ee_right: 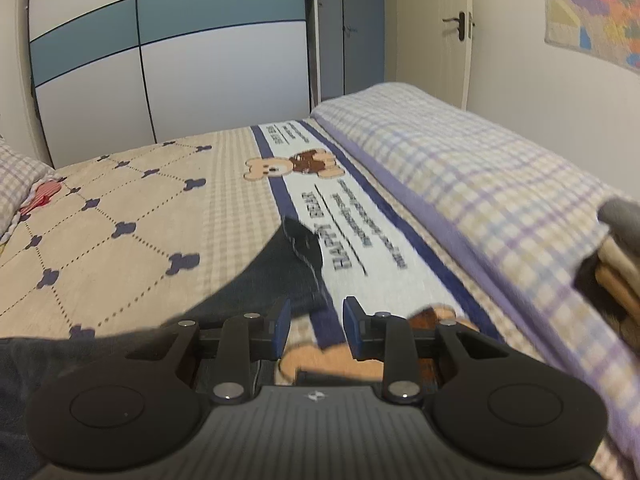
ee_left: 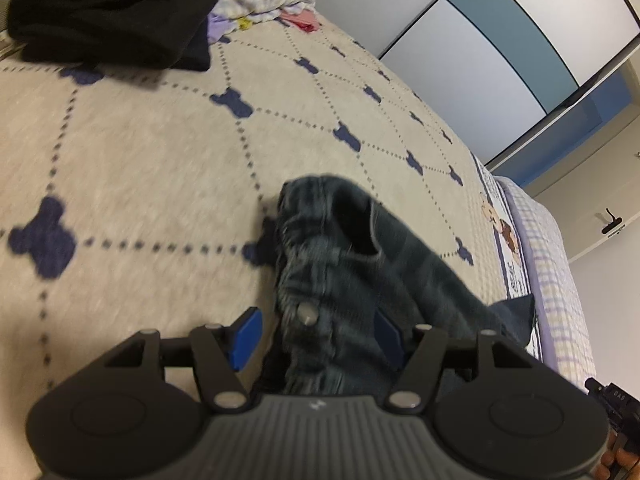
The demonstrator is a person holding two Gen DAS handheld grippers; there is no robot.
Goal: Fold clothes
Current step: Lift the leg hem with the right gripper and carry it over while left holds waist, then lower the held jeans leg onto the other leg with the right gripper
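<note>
At the bottom centre of the left wrist view, the left gripper [ee_left: 316, 334] stands fairly wide, its blue pads [ee_left: 246, 336] on either side of the dark blue denim jeans [ee_left: 340, 248]. The metal waist button of the jeans lies between the pads, and the fabric does not look pressed by them, though blur makes contact on the right pad hard to judge. From there the jeans run up and to the right across the beige quilted bedspread with navy bear shapes [ee_left: 140, 168]. A folded pile of black clothing [ee_left: 112, 8] rests on the bedspread at the upper left of the frame.

Low in the right wrist view, the right gripper [ee_right: 316, 328] is partly open with nothing between its pads, only the bedspread's white and navy bear-print band [ee_right: 360, 232] showing in the gap. A dark hem of the jeans [ee_right: 280, 276] lies just left of and beyond the left pad. A lilac checked folded quilt [ee_right: 460, 168] sits to the right.
</note>
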